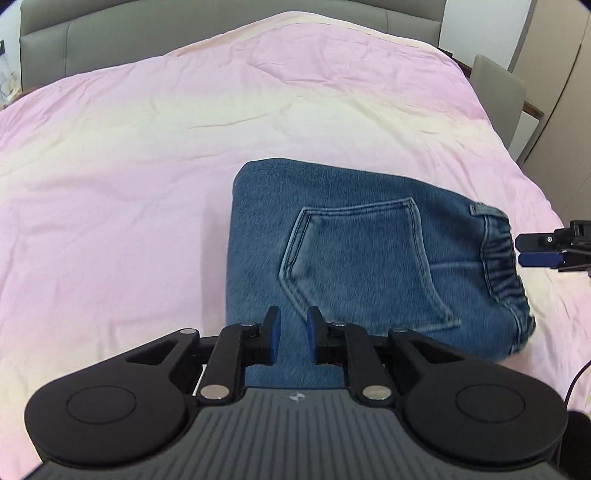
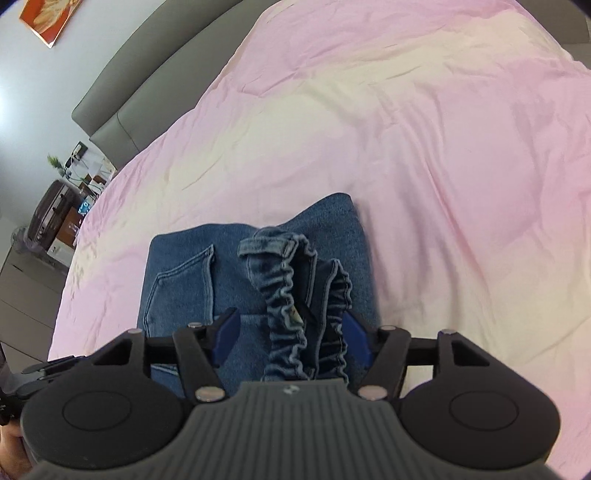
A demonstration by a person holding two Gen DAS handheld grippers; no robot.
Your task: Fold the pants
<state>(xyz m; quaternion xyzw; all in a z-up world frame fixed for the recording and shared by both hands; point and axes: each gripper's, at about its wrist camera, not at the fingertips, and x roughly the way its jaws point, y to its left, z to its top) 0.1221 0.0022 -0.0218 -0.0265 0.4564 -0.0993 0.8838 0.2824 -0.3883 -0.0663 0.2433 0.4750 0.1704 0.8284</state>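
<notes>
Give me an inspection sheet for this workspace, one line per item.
Surface: bed with pink sheet, wrinkled.
Job's things: jeans folded into a compact block, back pocket up; elastic waistband at the right end, standing loose.
Clutter: nothing seen on the bed.
Grippers: left tongs open over the jeans' near edge, nothing between them; right tongs open, straddling the waistband, not clamped.
Cables: dark cable at the right edge of the left wrist view.
Surroundings: grey headboard, grey chair, nightstand with small items, picture on the wall.
</notes>
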